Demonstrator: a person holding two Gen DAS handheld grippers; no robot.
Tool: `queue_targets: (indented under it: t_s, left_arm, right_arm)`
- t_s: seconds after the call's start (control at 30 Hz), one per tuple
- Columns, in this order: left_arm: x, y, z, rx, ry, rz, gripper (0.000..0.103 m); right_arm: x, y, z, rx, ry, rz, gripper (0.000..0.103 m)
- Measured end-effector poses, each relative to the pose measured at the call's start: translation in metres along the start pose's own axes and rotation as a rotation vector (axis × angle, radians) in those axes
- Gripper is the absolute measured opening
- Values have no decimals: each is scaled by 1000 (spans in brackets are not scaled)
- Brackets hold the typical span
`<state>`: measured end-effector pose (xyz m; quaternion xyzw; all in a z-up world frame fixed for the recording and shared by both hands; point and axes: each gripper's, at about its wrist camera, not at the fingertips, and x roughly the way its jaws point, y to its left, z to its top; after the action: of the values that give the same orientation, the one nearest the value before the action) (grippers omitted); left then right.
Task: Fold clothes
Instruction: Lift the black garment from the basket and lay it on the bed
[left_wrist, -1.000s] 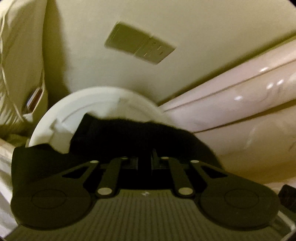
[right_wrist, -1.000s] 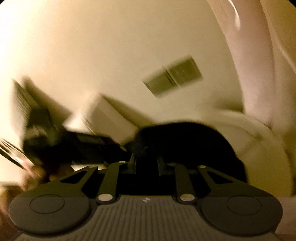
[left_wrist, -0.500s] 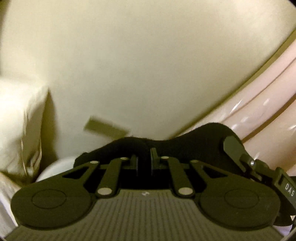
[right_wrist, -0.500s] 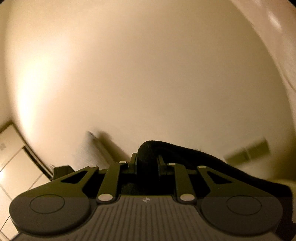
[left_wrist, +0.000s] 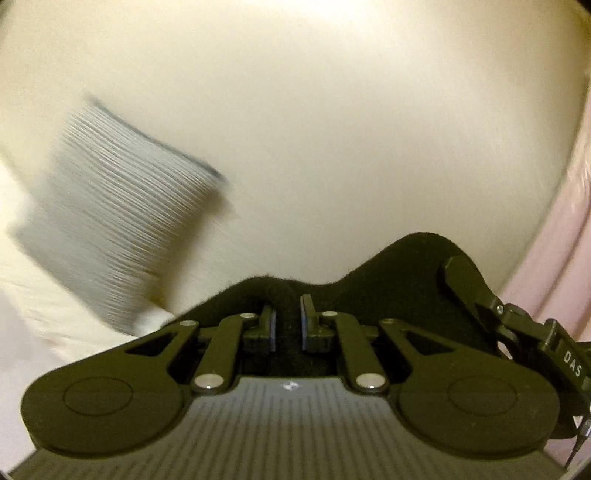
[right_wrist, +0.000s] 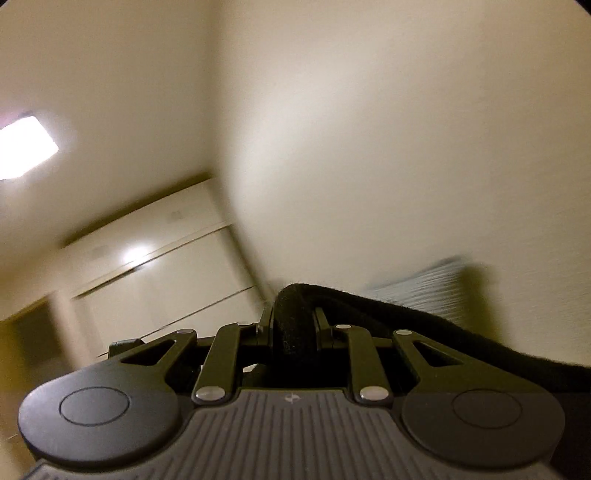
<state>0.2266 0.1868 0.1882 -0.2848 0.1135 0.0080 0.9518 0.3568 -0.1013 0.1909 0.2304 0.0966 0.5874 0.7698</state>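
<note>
Both tools point up at a cream wall, with a black garment strung between them. The left tool (left_wrist: 287, 325) has its two fingers drawn in on the garment (left_wrist: 399, 273); dark cloth fills the narrow gap between the blue pads (left_wrist: 274, 328) and rises in a hump above and to the right of them. In that same view part of the right tool (left_wrist: 517, 321) shows at the right edge, touching the far end of the cloth, with white letters on its body. In the right wrist view the right tool (right_wrist: 293, 325) is likewise closed on a thick rolled edge of the garment (right_wrist: 295, 317), which stands up between the fingers and then runs off as a dark band to the lower right. A blurred, ribbed grey panel (left_wrist: 122, 229) sits on the wall to the left of the left tool, above pale bedding (left_wrist: 44, 310). The right view also takes in the ceiling with a bright lamp (right_wrist: 22, 147) at the left edge, and pale cupboard doors (right_wrist: 162, 266) below it.
</note>
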Motion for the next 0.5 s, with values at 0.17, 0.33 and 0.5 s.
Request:
queue_targets:
  t_s: [0.17,0.33,0.5]
  left_arm:
    - [-166,31,2,-16,-186,260,9]
    - [-322,43,-9,-19,-305,554,10]
    - [-434,74,-51,-112,-268,858,13]
  right_arm:
    - [70,110,-19,26,107,305,20]
    - [121,227,-65,64,214,534,20]
    - [161,315,-158,109,405,610,33]
